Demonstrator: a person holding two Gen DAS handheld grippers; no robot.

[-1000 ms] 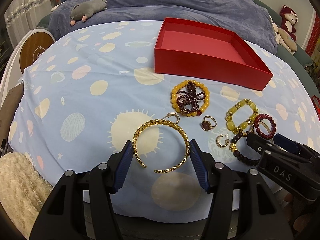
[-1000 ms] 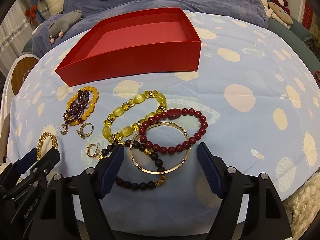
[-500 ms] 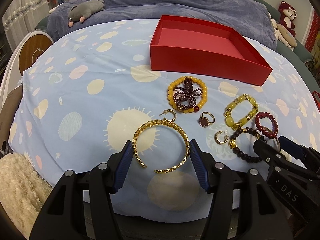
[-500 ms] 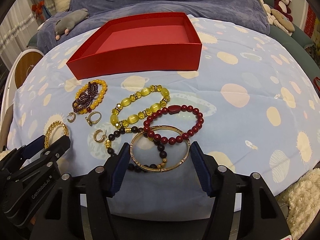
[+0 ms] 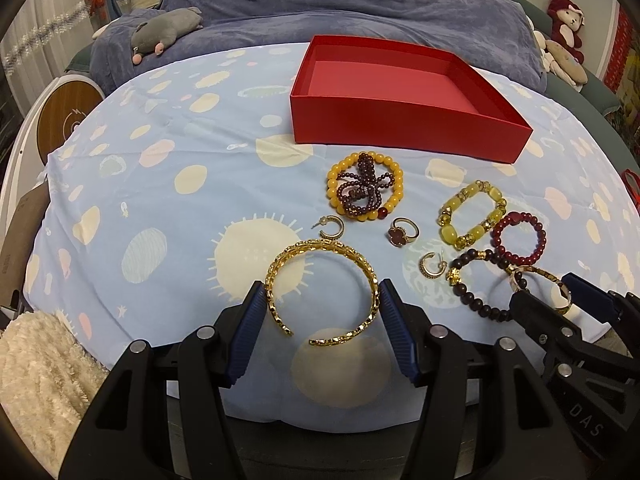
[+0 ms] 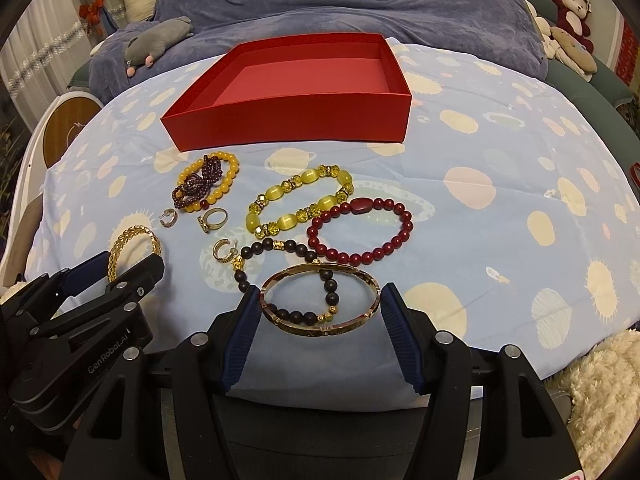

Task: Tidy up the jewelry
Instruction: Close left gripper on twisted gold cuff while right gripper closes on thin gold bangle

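My left gripper (image 5: 322, 300) is shut on an open gold chain cuff (image 5: 320, 292), its blue pads touching both sides. My right gripper (image 6: 320, 300) is shut on a thin gold bangle (image 6: 320, 300) that lies over a dark bead bracelet (image 6: 296, 280). An empty red box (image 5: 400, 100) stands beyond the jewelry; it also shows in the right wrist view (image 6: 296, 92). A yellow bead bracelet with a purple strand (image 5: 365, 191), a ring (image 5: 402, 232), two hoop earrings (image 5: 330, 228) (image 5: 432, 265), a yellow-green bracelet (image 6: 300, 204) and a red bead bracelet (image 6: 360, 232) lie on the cloth.
A blue spotted cloth (image 5: 160, 184) covers the round table. A grey plush toy (image 5: 164, 32) and a blue blanket lie behind it. A fluffy cream rug (image 5: 36, 376) is at the near left, stuffed toys (image 5: 564, 40) at far right.
Both grippers have closed in: the left pads now touch the gold cuff and the right pads touch the thin bangle. Both cameras have drawn back slightly from the box.
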